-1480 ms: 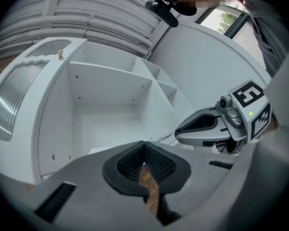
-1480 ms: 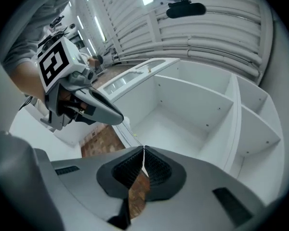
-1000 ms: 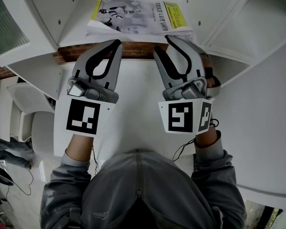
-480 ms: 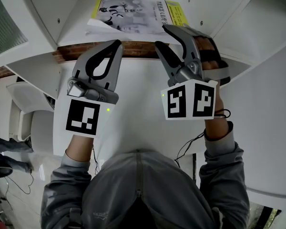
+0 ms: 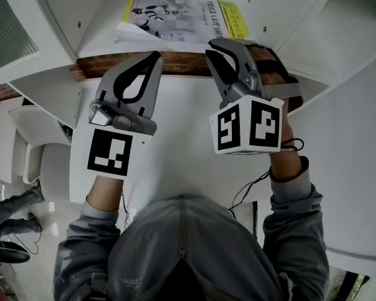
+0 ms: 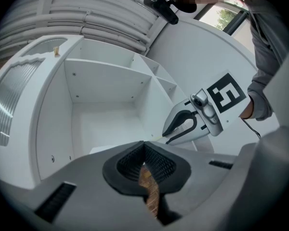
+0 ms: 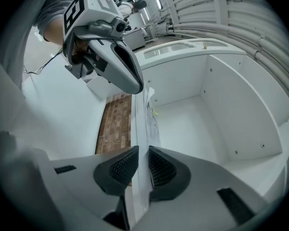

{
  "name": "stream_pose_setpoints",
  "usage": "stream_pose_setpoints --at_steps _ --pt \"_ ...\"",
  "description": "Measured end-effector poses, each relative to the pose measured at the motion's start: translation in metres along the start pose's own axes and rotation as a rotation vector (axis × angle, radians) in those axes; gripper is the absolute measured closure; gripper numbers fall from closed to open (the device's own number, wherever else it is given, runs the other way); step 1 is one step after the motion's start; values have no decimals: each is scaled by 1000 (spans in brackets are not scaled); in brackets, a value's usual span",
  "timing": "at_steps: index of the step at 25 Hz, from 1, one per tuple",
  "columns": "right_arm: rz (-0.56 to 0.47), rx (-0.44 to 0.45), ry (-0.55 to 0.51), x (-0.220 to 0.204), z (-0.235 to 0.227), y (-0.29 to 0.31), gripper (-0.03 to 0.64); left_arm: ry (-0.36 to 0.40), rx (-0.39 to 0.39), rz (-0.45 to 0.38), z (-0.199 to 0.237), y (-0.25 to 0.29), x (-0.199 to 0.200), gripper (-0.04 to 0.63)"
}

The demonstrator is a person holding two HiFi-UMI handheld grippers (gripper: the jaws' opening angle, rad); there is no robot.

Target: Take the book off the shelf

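Observation:
The book (image 5: 182, 19), with a white cover and yellow strips, lies flat in a white shelf compartment (image 5: 100, 42). My right gripper (image 5: 220, 44) is rolled on its side at the book's near right corner. Its jaws are closing, with the book's edge (image 7: 143, 124) running between the pads (image 7: 160, 166), which touch both faces. My left gripper (image 5: 151, 56) hangs shut and empty just in front of the shelf's front edge, left of the right one. In the left gripper view the right gripper (image 6: 167, 132) reaches into the compartment. The left gripper (image 7: 133, 83) shows beside the book in the right gripper view.
White compartment walls (image 5: 53, 17) flank the book on both sides, and another compartment (image 5: 357, 17) lies to the right. A strip of brick floor (image 5: 182, 63) shows below the shelf edge. A white chair (image 5: 41, 162) and a person's legs (image 5: 12, 205) are at the lower left.
My right gripper moved forward to the book and rolled onto its side; its jaws spread, then closed over the book's near edge. The left gripper stayed still.

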State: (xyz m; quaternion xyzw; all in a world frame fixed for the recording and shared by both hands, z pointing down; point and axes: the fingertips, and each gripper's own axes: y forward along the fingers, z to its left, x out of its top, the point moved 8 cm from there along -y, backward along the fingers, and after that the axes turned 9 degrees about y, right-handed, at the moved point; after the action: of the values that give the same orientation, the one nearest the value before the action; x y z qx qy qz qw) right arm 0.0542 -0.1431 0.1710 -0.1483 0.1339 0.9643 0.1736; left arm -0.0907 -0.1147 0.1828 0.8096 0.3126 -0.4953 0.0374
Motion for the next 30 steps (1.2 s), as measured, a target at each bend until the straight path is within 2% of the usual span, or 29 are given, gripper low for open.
stream_pose_setpoints --at_steps 3,8,10,12,13,18,20,23,26,30 --pt "1 -16 -15 1 2 -1 543 80 -6 17 -1 -2 4 589" --pt "-30 -16 -24 1 4 -1 543 310 -33 109 -6 4 3 588" --pt "-49 -16 -29 0 5 1 543 398 -15 133 -10 10 0 576" --pt "-72 -22 -38 -4 7 3 545 505 13 157 -15 16 -3 459" --pt "-83 -25 -43 -6 8 4 545 565 24 174 -18 19 -4 434" --pt "-114 -27 -58 -10 11 5 545 896 82 303 -29 34 -9 367" --pt "-126 -20 -65 -11 10 4 545 993 92 346 -31 41 -9 341" --pt "-138 -10 -72 -11 8 1 545 1089 53 389 -30 51 -10 306" --pt "-136 1 -71 -8 8 0 545 1173 -9 468 -23 62 -19 281" --pt "-127 21 -69 -3 5 -2 545 1188 -31 500 -11 71 -22 281"
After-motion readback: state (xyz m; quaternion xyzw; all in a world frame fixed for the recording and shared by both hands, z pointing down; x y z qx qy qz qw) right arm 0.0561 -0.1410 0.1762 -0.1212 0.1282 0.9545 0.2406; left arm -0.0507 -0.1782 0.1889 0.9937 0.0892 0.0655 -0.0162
